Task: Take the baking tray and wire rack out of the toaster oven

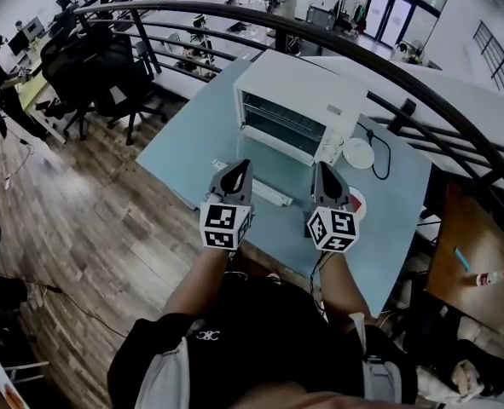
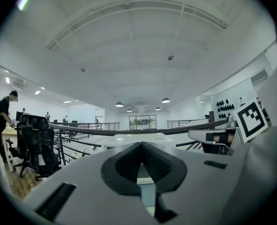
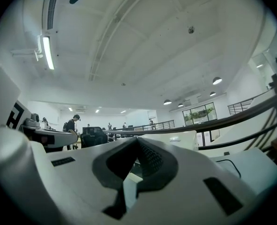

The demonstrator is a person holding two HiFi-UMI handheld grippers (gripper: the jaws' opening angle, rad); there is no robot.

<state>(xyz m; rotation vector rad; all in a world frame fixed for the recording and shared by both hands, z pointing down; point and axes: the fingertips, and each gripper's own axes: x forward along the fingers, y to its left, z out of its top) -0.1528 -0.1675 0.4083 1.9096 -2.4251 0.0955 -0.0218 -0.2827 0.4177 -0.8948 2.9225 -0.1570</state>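
Black-shirted torso (image 1: 252, 335) fills the bottom edge. Beyond it, the pale blue bench (image 1: 179, 147) carries the white toaster oven (image 1: 303, 105), its front open; tray and rack are too dim inside to tell. Left claw (image 1: 239, 167) and right claw (image 1: 321, 169) hover before it, both pinched shut, empty.

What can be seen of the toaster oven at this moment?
The toaster oven is a white, boxy unit standing upright on the pale blue table, its dark front facing the person. Wire bars show inside, and a control panel sits at the front's right end. Whether its door is open is unclear.
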